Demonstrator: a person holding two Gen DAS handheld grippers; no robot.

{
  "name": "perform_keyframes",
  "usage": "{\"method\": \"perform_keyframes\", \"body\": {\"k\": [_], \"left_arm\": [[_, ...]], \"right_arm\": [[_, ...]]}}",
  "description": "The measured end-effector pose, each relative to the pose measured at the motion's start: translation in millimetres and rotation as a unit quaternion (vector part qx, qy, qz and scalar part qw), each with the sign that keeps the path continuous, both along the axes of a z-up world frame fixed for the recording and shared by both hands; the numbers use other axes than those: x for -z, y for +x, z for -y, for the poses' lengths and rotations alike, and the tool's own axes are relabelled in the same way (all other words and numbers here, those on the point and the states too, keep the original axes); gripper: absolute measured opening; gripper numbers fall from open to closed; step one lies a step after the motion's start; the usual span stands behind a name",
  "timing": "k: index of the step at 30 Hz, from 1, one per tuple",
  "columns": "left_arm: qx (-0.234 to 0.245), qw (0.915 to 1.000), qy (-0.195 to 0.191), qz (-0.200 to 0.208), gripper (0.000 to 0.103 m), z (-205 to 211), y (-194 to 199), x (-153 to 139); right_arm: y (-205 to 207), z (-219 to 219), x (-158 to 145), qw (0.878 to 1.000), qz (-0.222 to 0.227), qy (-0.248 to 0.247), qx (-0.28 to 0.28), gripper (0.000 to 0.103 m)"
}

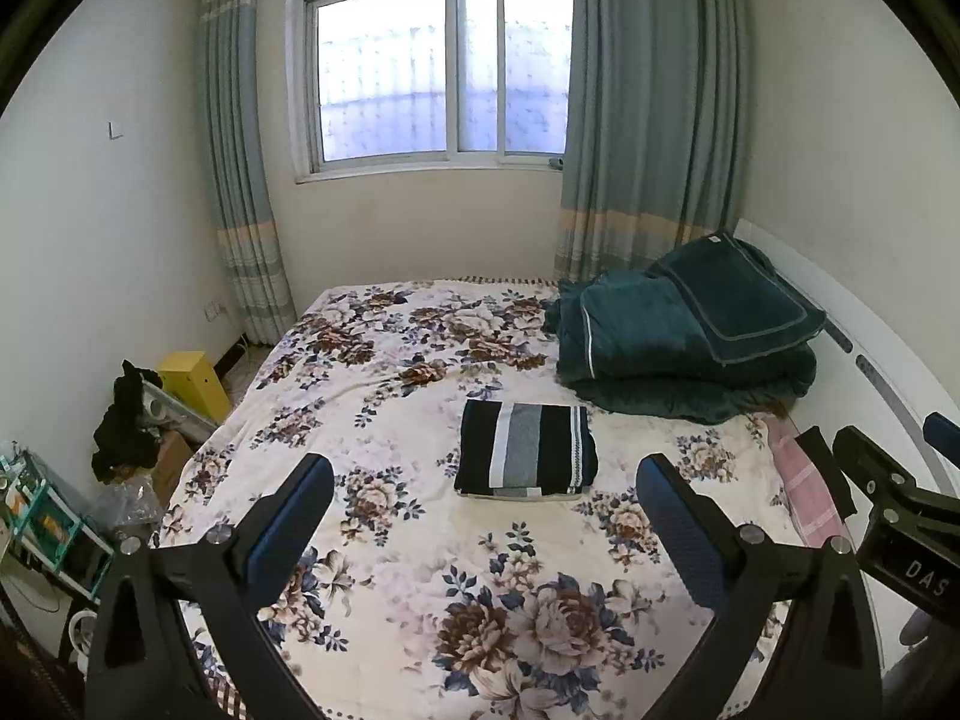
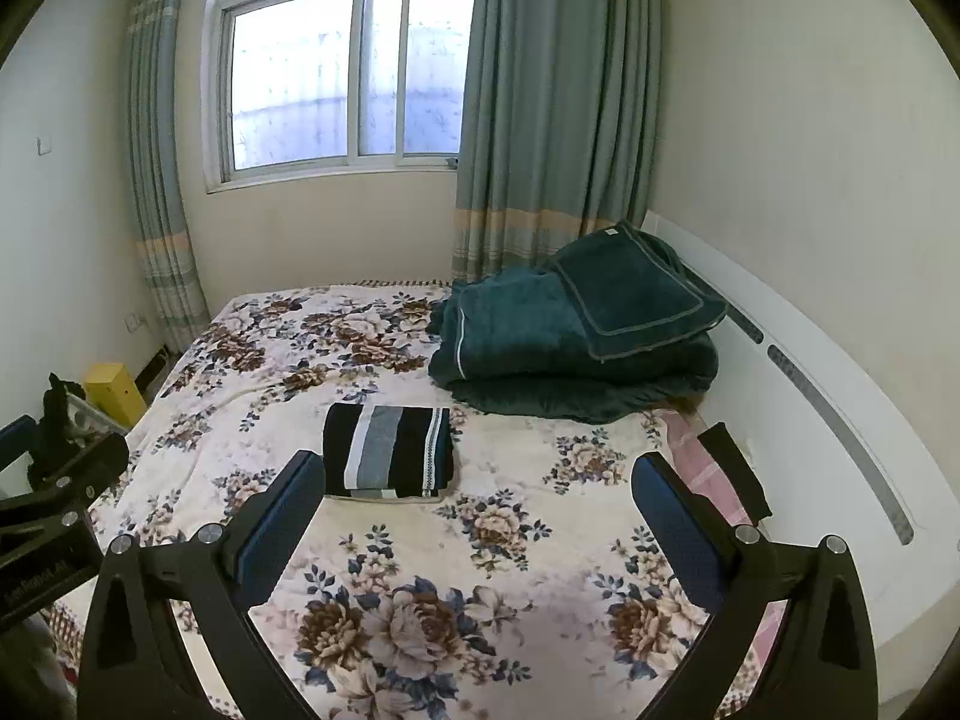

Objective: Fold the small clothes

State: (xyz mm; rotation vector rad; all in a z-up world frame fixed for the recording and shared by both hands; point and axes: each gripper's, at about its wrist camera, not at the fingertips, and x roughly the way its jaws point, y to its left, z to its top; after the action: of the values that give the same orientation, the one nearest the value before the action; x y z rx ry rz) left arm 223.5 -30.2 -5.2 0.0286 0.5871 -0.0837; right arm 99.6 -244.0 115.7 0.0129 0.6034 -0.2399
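Along the left wall, beside the bed, a yellow box [image 1: 192, 381] stands on the floor with a black garment [image 1: 123, 420] draped over clutter just in front of it. The left gripper [image 1: 485, 480] hangs above the flowered bedspread [image 1: 372, 372], its 2 blue-padded fingers [image 1: 294, 516] spread wide with nothing between them. Past its fingertips, near the middle of the bed, lies the folded striped garment [image 1: 525, 456]: a neat flat rectangle in black, white and grey bands, resting on the bedspread and touched by neither gripper. Behind it and to the right, a pile of dark green blankets [image 1: 678, 336] sits against the white headboard [image 1: 870, 360], close to the garment but apart from it. A pink cloth [image 1: 807, 492] lies along the bed's right edge. The right gripper [image 2: 478, 477] also hovers over the bed, fingers [image 2: 672, 516] well apart and empty, with the striped garment just beyond its left finger. A window [image 1: 438, 66] with grey-green curtains [image 1: 648, 120] fills the far wall.
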Motion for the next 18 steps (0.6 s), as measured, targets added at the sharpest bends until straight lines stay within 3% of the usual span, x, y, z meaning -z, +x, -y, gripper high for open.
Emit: {"method": "perform_keyframes", "body": {"k": [18], "left_arm": [[-0.001, 1.0, 0.003, 0.005, 0.103, -2.3, -0.7, -7.9]], "right_arm": [[11.5, -4.6, -5.5, 1.0, -0.001, 0.002, -0.014, 0.103]]}}
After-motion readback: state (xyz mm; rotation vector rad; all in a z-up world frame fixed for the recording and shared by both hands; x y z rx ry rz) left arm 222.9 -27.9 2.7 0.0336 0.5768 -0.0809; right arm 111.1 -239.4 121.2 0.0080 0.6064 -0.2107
